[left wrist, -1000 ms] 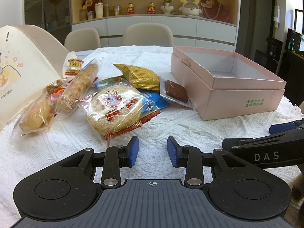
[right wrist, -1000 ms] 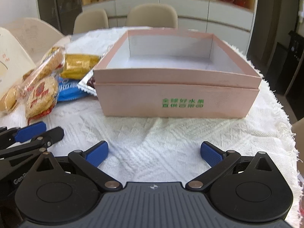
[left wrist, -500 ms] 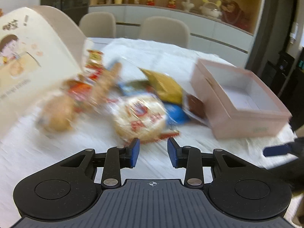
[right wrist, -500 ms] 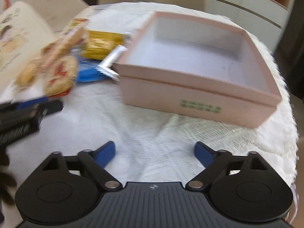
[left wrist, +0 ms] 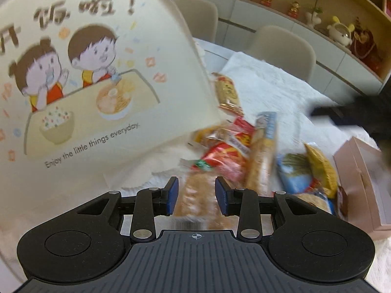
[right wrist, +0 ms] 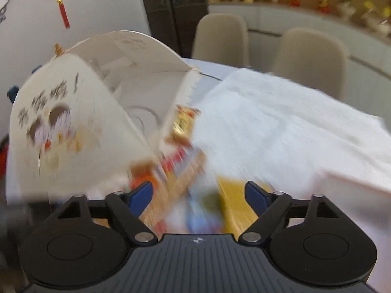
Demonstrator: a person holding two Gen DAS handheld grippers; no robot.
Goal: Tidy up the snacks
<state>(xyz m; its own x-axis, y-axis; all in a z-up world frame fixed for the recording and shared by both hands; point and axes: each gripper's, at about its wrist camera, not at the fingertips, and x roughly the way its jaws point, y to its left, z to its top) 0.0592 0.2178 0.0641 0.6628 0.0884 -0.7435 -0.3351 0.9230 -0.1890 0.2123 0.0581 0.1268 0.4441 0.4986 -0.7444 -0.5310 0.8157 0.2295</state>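
surface (left wrist: 281, 92): white cloth | pink box (left wrist: 361, 183): holds nothing seen | snack packets (left wrist: 234, 151): all heaped beside box, none sorted | right gripper (right wrist: 198, 195): fingers closing, empty | left gripper (left wrist: 196, 196): fingers narrow, straddling biscuit pack (left wrist: 195, 202), contact unclear

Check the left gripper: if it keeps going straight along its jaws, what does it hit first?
Most likely the tan biscuit pack lying straight ahead of the left gripper, seen between its jaws, which do not press on it. The picture is blurred and depth is unclear, so it may meet the red packs just beyond.
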